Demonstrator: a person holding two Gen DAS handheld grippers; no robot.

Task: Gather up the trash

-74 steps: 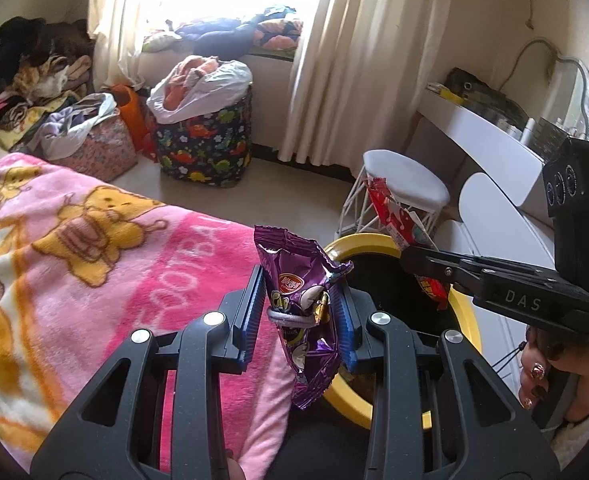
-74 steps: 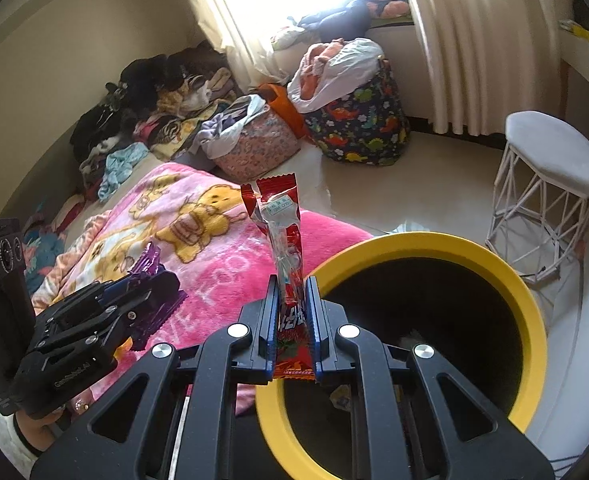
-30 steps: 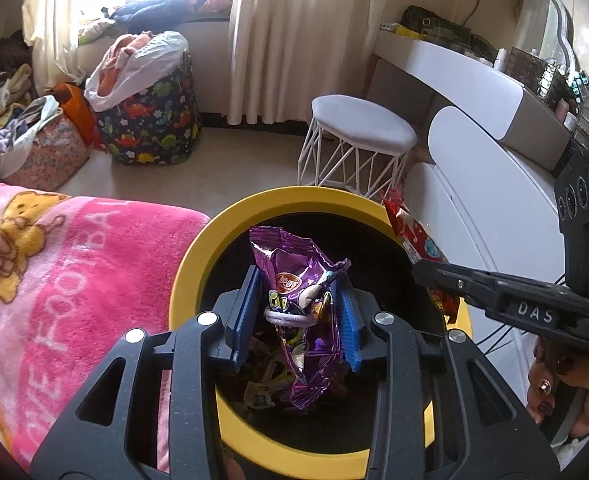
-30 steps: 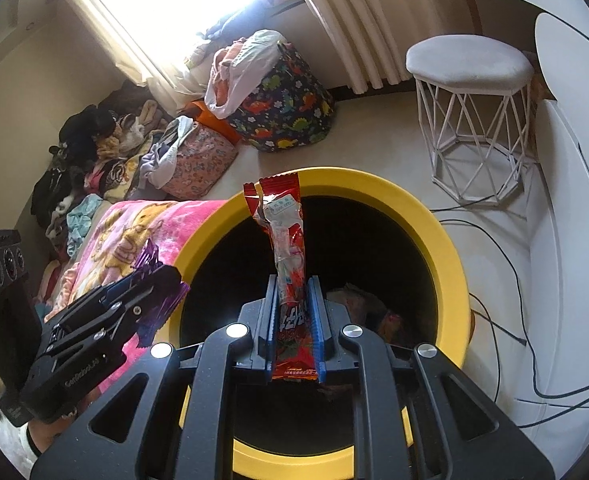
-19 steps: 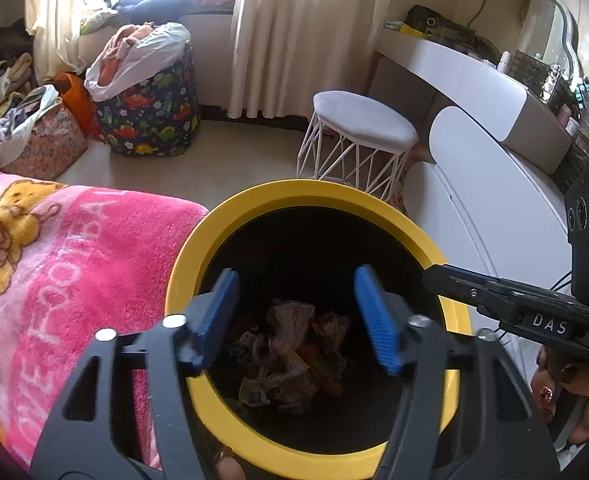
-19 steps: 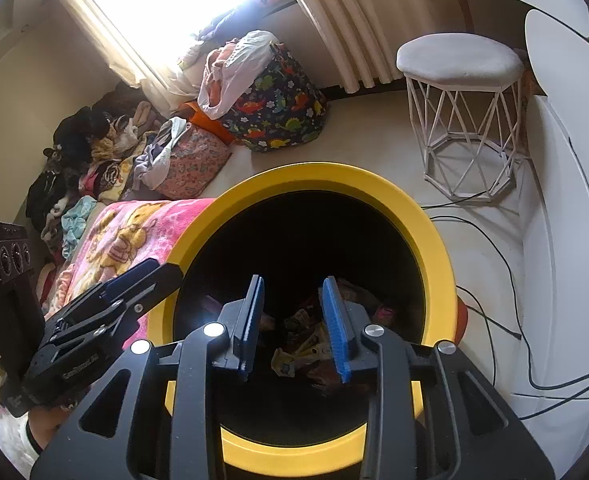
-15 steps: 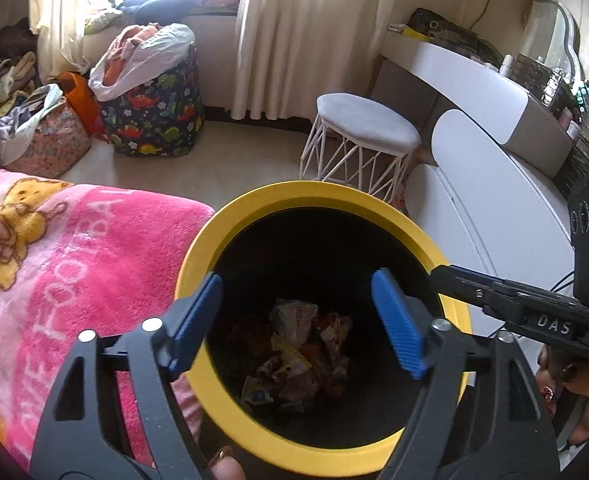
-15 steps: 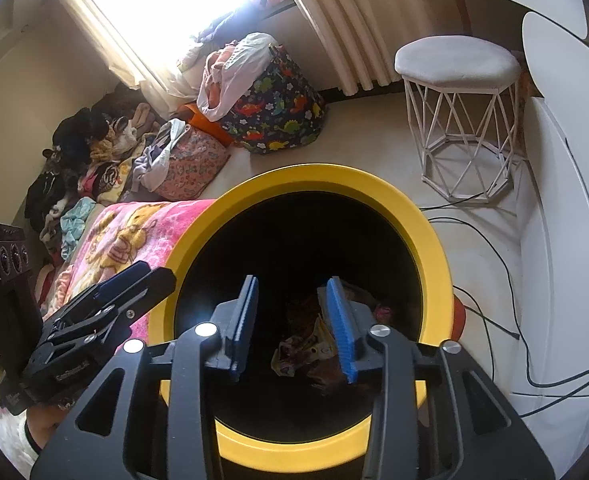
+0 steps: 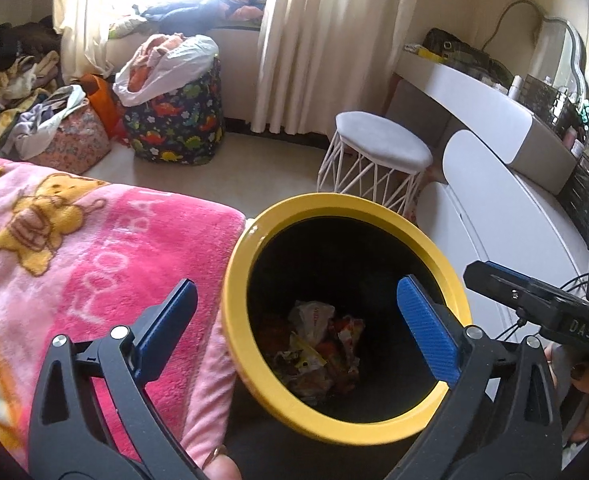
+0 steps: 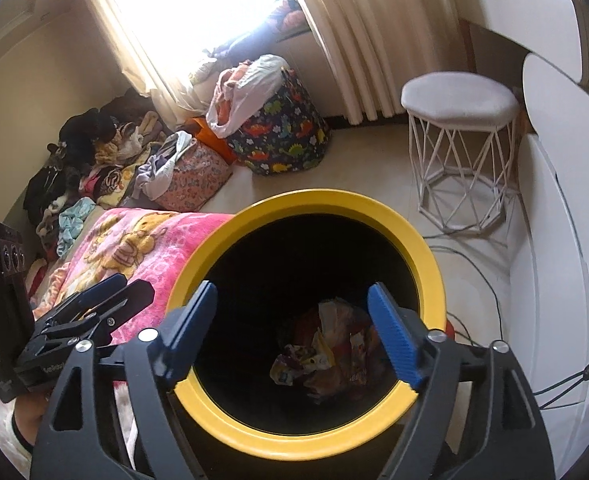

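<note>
A round bin with a yellow rim (image 9: 334, 202) (image 10: 306, 198) and a black inside stands beside the bed. Crumpled snack wrappers (image 9: 318, 344) (image 10: 326, 352) lie at its bottom. My left gripper (image 9: 294, 292) hangs over the bin's left side, its jaws opening wide with nothing between them. My right gripper (image 10: 292, 292) hovers over the bin mouth, its jaws also opening and empty. The right gripper's fingers (image 9: 494, 276) show at the right of the left wrist view. At the lower left of the right wrist view the left gripper's fingers (image 10: 106, 300) show.
A pink blanket (image 9: 94, 260) lies against the bin's left side. A white wire stool (image 9: 382, 144) and a white dresser (image 9: 494, 208) stand behind and to the right. Bags of clothes (image 9: 174, 120) sit by the curtain. Cables (image 10: 474, 264) trail on the floor.
Both grippers opened over the bin. The purple wrapper left the left one and the red wrapper left the right one; both dropped into the bin. The jaws kept spreading and both hands rose slightly.
</note>
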